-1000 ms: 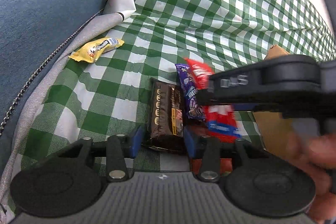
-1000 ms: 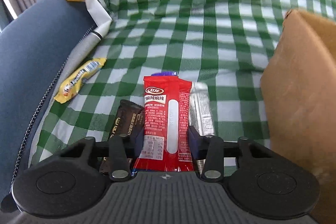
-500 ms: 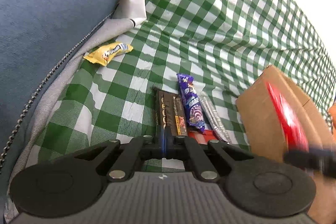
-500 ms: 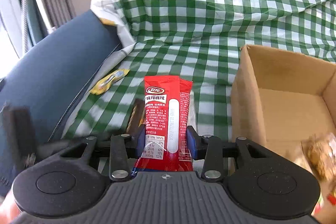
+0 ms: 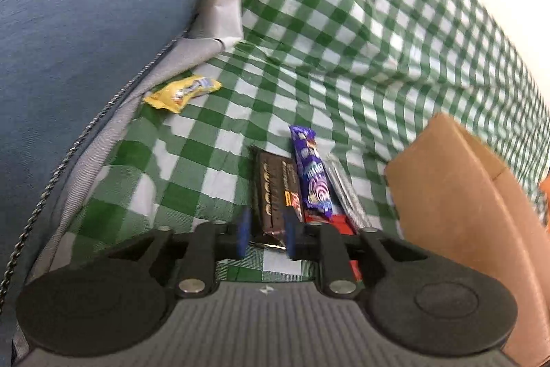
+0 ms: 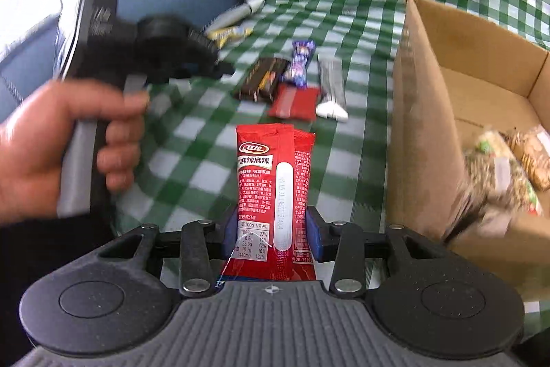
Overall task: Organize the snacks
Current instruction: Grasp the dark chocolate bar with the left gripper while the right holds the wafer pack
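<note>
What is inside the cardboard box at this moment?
In the right wrist view, the cardboard box holds a few clear-wrapped snack packs, blurred, lying against its near wall. Bare floor shows farther in. The near wall hides the closest corner, and the box runs past the picture's edge.

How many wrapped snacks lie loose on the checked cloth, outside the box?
5: a yellow packet far left, then clustered together a brown bar, purple bar, silver bar and small red packet. Others may be hidden.
</note>
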